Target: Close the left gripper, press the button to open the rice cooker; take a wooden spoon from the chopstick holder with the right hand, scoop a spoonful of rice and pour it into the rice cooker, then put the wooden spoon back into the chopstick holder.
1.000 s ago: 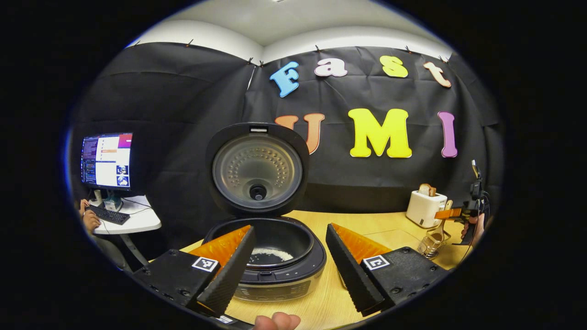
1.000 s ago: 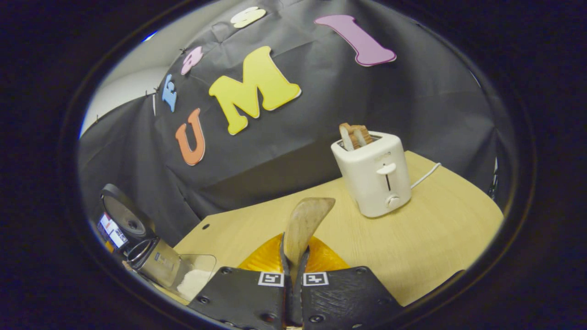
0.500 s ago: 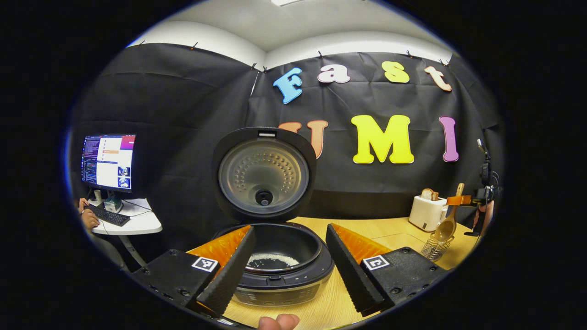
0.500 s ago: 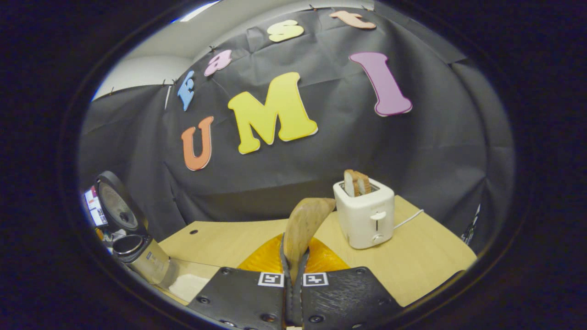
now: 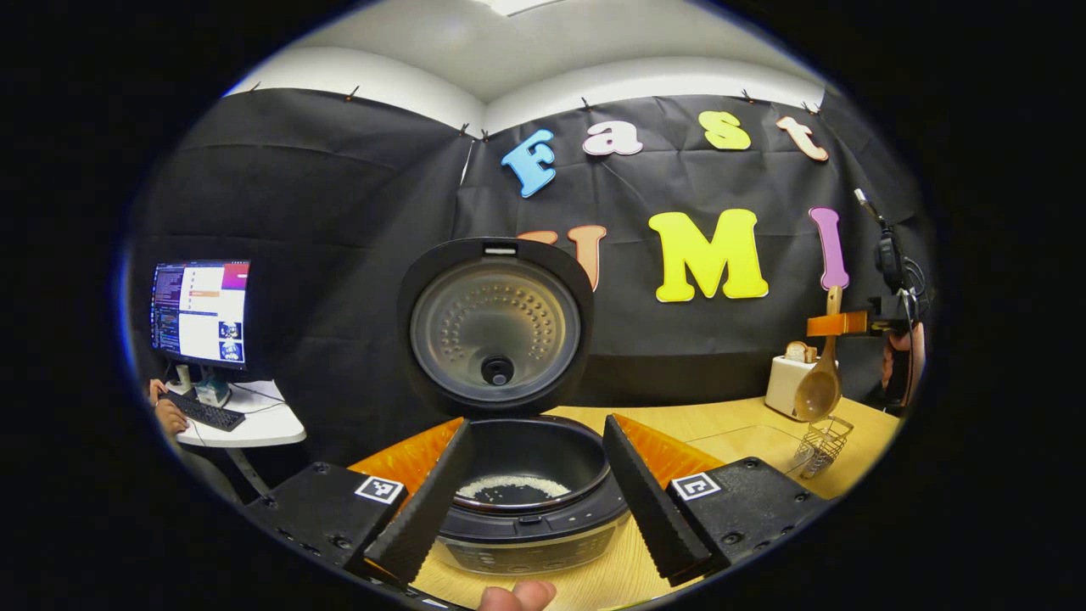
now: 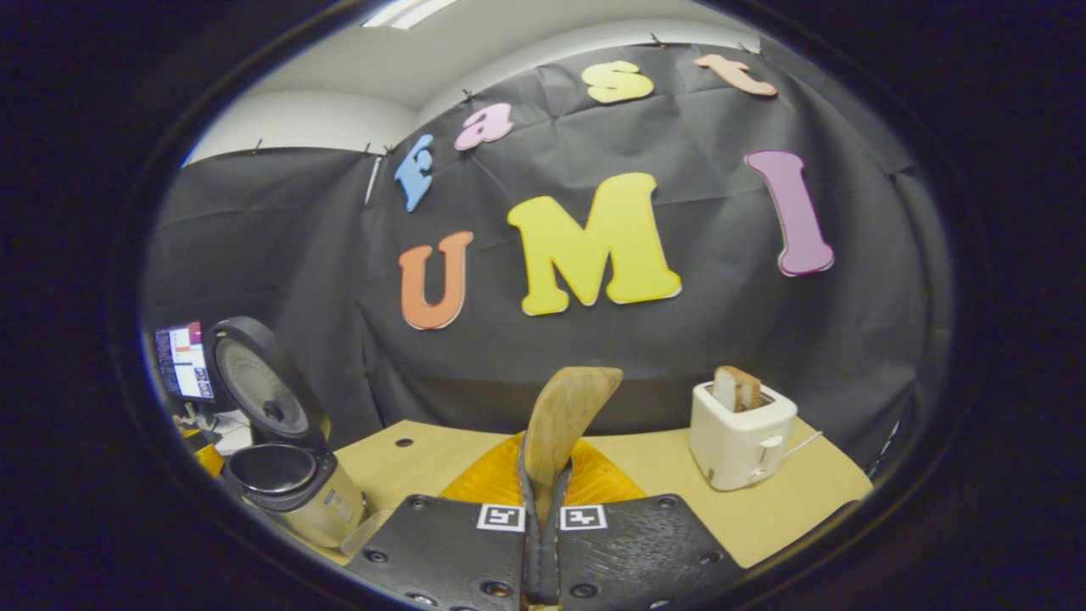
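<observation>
A rice cooker (image 5: 526,501) stands open on the wooden worktop (image 5: 738,428), its lid (image 5: 496,327) tipped upright behind the pot so that the inner bowl, with a thin layer of white rice at the bottom, is clear from above. Directly in front of the cooker, the left gripper (image 5: 533,501) hangs with its fingers spread wide, framing the pot between them and grasping nothing; with the lid already up, its part of the job appears done and it seems parked out of the way. Well to the right of the cooker, the right gripper (image 5: 848,323) holds the wooden spoon (image 5: 820,386) by the handle, bowl hanging down, just above the wire chopstick holder (image 5: 821,441) that sits on the worktop near a white toaster (image 5: 785,382) loaded with bread. In the right gripper view the fingers (image 6: 533,543) are clenched tight on the spoon's (image 6: 564,416) handle, its end standing up between them, a grip that keeps the utensil steady and vertical for lifting straight out of the basket. The spoon's bowl looks empty, so scooping rice and tipping it into the cooker (image 6: 288,488), seen at the far left of that view, probably remain to be done. Beyond the cooker, a person's hand (image 5: 168,416) rests at a keyboard under a lit monitor (image 5: 199,312).
</observation>
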Tool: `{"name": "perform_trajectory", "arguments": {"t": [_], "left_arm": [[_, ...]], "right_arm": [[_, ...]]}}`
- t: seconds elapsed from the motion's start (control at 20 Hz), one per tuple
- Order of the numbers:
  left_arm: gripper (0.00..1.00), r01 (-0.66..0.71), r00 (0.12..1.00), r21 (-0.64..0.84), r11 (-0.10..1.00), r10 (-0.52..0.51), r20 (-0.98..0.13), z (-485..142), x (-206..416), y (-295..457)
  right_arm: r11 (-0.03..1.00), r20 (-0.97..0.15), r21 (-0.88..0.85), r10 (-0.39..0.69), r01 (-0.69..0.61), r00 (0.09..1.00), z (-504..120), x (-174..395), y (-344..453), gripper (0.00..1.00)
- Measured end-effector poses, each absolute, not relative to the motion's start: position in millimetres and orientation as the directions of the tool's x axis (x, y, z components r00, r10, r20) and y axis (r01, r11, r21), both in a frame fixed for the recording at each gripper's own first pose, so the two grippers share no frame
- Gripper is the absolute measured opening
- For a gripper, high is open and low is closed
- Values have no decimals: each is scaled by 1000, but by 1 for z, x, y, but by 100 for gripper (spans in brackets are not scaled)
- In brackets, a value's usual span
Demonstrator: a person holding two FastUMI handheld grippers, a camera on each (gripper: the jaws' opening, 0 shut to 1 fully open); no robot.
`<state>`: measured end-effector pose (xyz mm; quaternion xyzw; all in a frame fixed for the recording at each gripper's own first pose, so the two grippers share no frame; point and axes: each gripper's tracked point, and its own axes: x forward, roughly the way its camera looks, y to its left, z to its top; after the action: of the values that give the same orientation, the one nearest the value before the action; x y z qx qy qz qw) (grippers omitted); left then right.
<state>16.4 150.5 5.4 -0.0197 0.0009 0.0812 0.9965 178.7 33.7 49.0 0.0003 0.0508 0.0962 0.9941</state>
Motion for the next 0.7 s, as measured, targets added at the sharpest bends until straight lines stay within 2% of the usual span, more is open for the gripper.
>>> {"name": "perform_trajectory", "arguments": {"t": [0.2, 0.5, 0.7], "left_arm": [[98, -150, 989, -56, 987, 150, -4, 9, 12, 155], [98, -136, 991, -83, 987, 135, -19, 10, 8, 158], [99, -126, 992, -72, 989, 125, -23, 11, 5, 161]], "right_arm": [[971, -180, -56, 221, -234, 959, 6, 178, 76, 1], [952, -202, -273, 83, -137, 976, -46, 180, 76, 0], [935, -209, -341, 21, -93, 978, -70, 175, 85, 0]]}}
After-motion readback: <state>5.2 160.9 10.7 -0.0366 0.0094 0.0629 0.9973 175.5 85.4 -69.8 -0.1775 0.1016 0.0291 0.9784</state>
